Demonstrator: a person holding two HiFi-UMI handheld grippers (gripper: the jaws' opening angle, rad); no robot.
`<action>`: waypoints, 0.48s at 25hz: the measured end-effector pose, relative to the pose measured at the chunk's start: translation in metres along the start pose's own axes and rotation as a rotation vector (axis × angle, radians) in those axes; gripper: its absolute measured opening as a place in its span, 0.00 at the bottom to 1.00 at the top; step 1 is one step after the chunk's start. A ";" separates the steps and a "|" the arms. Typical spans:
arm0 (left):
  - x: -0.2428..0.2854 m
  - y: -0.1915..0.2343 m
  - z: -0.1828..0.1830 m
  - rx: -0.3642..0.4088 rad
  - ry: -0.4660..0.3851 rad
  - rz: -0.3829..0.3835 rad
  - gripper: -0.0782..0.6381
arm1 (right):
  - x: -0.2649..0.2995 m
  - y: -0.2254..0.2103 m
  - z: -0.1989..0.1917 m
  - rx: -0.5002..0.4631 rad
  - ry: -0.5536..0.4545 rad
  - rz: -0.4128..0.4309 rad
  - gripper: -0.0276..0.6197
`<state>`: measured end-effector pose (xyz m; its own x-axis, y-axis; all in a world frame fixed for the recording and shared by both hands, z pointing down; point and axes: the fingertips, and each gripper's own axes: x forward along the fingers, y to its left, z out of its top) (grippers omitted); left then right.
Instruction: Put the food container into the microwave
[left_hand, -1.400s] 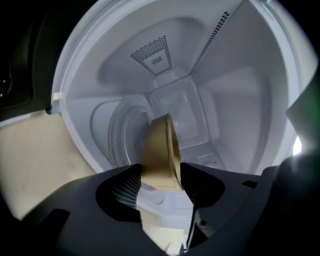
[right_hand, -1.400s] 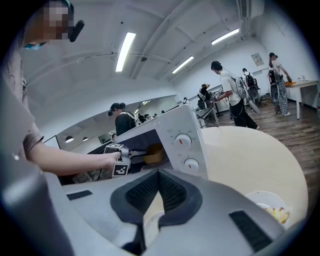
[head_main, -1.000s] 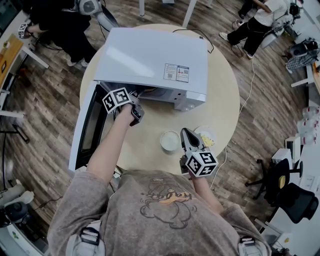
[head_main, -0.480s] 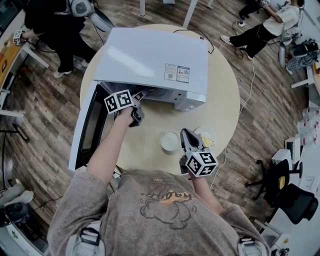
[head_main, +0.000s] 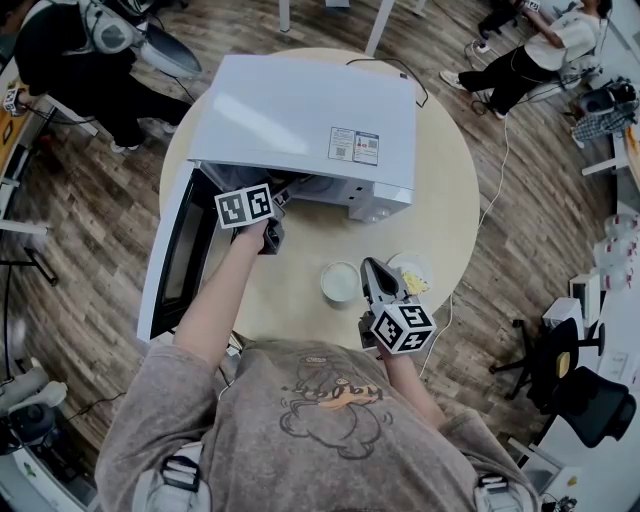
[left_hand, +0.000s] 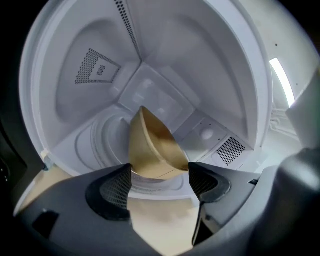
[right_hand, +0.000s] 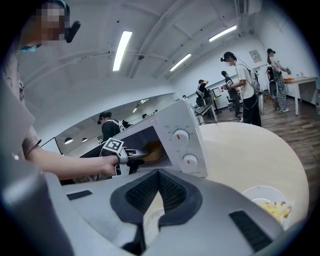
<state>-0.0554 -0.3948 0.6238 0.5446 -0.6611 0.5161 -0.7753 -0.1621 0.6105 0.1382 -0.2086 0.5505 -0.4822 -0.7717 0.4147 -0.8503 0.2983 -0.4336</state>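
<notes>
Sitting inside the microwave (head_main: 300, 120), the tan container (left_hand: 152, 147) rests on the turntable (left_hand: 95, 147) in the white cavity, toward its open front. The left gripper (left_hand: 160, 174) points into that opening. Its 2 jaws have just been opening and stand wide apart, released. The container's near edge shows just beyond the gap between the tips, and neither pad presses on it. In the right gripper view the same tan shape shows in the cavity, just past the left gripper's tips.

The door (head_main: 178, 250) hangs swung out to the left, past the table's left edge. On the front panel, right of the opening, sit 2 dials (right_hand: 181, 136). The microwave fills the far half of the round table (head_main: 445, 200).

Near the table's near edge, a white bowl (head_main: 340, 281) lies just left of the right gripper (right_hand: 159, 174). A dish (head_main: 417, 272) with yellow food lies just right of it. The right gripper's jaws are clenched together on nothing and point toward the microwave.

Several people (right_hand: 245, 87) stand well away on the wood floor (head_main: 90, 230) around the table.
</notes>
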 end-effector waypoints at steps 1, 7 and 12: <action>0.000 0.000 -0.001 0.022 0.006 0.007 0.61 | 0.000 0.000 0.000 0.001 0.000 0.000 0.05; 0.000 -0.001 -0.001 0.113 0.014 0.033 0.61 | 0.001 0.000 0.001 0.005 0.000 0.002 0.05; 0.003 -0.004 -0.001 0.195 0.018 0.044 0.61 | 0.002 -0.001 0.000 0.010 0.004 0.001 0.05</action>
<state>-0.0500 -0.3950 0.6236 0.5132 -0.6578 0.5514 -0.8447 -0.2730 0.4604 0.1379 -0.2102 0.5520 -0.4838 -0.7690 0.4178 -0.8478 0.2934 -0.4417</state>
